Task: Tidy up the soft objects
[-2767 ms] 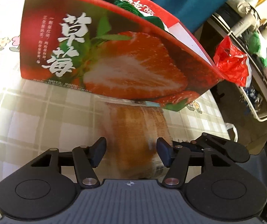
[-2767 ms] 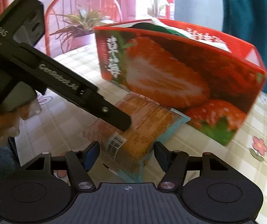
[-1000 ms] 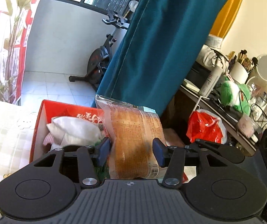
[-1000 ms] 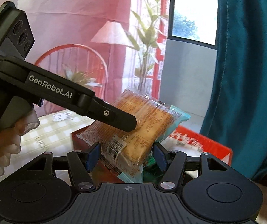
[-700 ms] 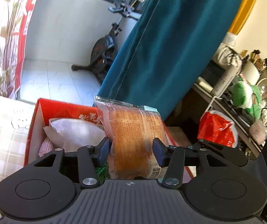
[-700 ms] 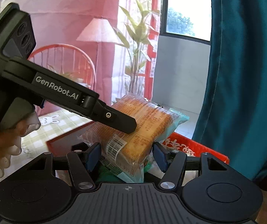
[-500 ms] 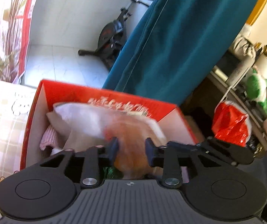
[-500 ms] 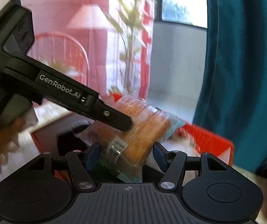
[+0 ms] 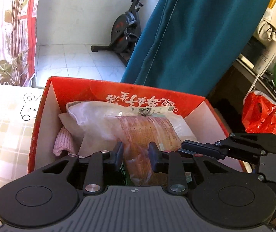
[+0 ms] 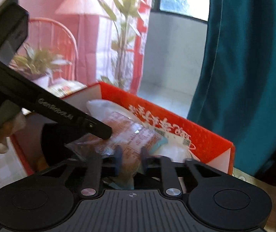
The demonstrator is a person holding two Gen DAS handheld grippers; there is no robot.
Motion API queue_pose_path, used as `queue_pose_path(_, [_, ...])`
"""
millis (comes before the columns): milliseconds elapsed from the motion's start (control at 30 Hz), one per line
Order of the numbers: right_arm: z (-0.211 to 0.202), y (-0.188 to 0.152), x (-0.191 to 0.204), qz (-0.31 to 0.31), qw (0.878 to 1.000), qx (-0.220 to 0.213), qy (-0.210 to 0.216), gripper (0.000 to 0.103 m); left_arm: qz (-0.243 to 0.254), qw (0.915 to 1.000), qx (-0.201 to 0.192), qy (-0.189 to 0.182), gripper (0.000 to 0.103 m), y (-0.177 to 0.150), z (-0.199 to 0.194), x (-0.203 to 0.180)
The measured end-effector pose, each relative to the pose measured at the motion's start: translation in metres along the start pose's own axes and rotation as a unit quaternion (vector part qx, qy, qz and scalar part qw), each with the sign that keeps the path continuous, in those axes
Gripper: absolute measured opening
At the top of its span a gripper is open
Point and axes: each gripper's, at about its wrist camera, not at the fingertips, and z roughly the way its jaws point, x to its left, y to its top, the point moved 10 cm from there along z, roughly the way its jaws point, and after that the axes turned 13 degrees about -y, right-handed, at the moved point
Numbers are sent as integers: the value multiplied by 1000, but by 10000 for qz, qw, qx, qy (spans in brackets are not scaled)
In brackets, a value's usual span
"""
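The orange snack packet [image 9: 147,133] lies low centre of frame, inside the red box [image 9: 118,90], on a white bag [image 9: 93,119]. Both grippers pinch it:

1. left gripper [image 9: 136,154] narrow.
2. right gripper [image 10: 130,158] almost closed.

Risk: the tight squeeze may crush or burst it; withdrawing unreleased would drag it out. A pink cloth [image 9: 62,143] sits at the box's left.

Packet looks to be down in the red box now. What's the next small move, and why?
Probably open both and let go. The left hand-held gripper and right hand-held gripper, whose jaws have just been closing, pinch the snack packet, which already lies inside the red box on the white bag.
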Motion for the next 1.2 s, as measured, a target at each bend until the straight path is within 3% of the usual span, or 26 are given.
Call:
queue_pose_path(200, [14, -4, 3, -71, 9992, 388, -1, 9, 163, 9997, 160, 116, 32, -3, 7, 1])
queue_pose_path(433, [12, -8, 0, 171, 9986, 500, -4, 11, 267, 9994, -49, 225, 36, -4, -8, -7])
queue_pose_path(500, [5, -6, -4, 293, 9984, 487, -79, 22, 176, 9996, -130, 157, 56, -8, -16, -9])
queue_pose_path(567, [-5, -5, -11, 404, 9981, 418, -211, 28, 191, 9994, -252, 149, 68, -12, -26, -12])
queue_pose_path(633, [-14, -7, -18, 560, 9970, 415, -328, 36, 273, 9987, -321, 275, 77, -17, -36, -14])
queue_pose_path(700, [-22, -12, -24, 769, 9953, 471, -366, 53, 310, 9982, -380, 346, 89, -21, -43, -15])
queue_pose_path(800, [-32, -21, -28, 969, 9928, 509, -490, 71, 348, 9973, -486, 429, 101, -26, -58, -19])
queue_pose_path(900, [-42, -27, -30, 1134, 9902, 522, -620, 90, 432, 9962, -508, 557, 103, -30, -68, -21])
queue_pose_path(1000, [-53, -30, -33, 1367, 9872, 500, -652, 100, 419, 9953, -568, 665, 103, -35, -81, -22])
queue_pose_path(1200, [-75, -32, -34, 1563, 9832, 457, -826, 102, 480, 9935, -639, 812, 103, -40, -106, -28])
